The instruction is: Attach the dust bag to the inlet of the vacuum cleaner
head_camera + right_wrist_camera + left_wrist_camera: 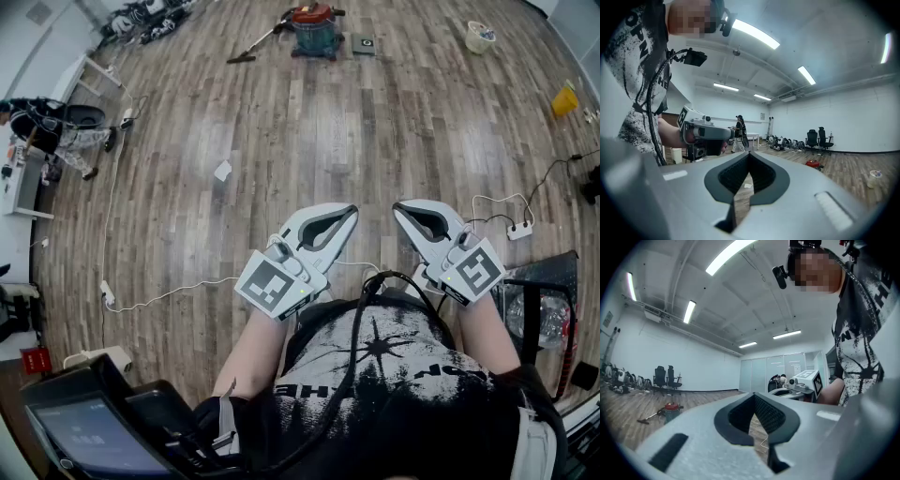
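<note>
Left gripper (349,214) and right gripper (400,210), closed, are far from the vacuum cleaner (315,28).

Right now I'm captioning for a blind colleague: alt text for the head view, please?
The left gripper and right gripper, both shut and empty, are held before the person's chest above a wooden floor. Far across it stands a red-topped vacuum cleaner; a small white item lies between.

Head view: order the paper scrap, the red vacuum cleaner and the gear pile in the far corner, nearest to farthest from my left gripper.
1. The paper scrap, on the floor ahead and left of the left gripper.
2. The red vacuum cleaner, far ahead, mid-room.
3. The gear pile, farthest, at the far left.
</note>
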`<action>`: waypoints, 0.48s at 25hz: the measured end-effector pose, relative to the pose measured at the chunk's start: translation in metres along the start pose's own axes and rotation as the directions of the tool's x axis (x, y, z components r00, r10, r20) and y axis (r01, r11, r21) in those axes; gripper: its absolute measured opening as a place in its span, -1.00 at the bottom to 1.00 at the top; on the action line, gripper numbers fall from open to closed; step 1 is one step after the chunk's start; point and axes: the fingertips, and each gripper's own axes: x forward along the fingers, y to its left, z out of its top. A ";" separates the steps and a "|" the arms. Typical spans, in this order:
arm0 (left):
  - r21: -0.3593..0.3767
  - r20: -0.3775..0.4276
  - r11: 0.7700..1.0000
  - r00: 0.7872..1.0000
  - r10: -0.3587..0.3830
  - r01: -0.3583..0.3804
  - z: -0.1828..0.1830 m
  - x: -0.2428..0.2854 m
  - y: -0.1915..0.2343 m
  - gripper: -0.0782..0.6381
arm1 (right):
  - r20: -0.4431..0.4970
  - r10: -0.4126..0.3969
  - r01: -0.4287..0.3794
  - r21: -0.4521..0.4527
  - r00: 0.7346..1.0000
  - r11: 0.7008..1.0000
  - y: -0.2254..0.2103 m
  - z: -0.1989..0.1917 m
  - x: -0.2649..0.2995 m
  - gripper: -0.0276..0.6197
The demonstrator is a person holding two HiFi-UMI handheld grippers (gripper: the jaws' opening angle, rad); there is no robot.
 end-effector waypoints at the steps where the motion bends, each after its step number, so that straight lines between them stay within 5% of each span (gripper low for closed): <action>1: 0.002 0.003 1.000 1.000 -0.002 0.002 0.000 0.000 -0.001 -0.78 | 0.002 0.001 -0.001 -0.003 1.000 1.000 0.001 0.000 0.000 -0.91; 12: 0.015 -0.019 0.999 0.999 -0.033 0.033 -0.002 -0.005 0.005 -0.78 | 0.012 -0.020 0.020 -0.018 1.000 1.000 0.000 0.003 0.012 -0.91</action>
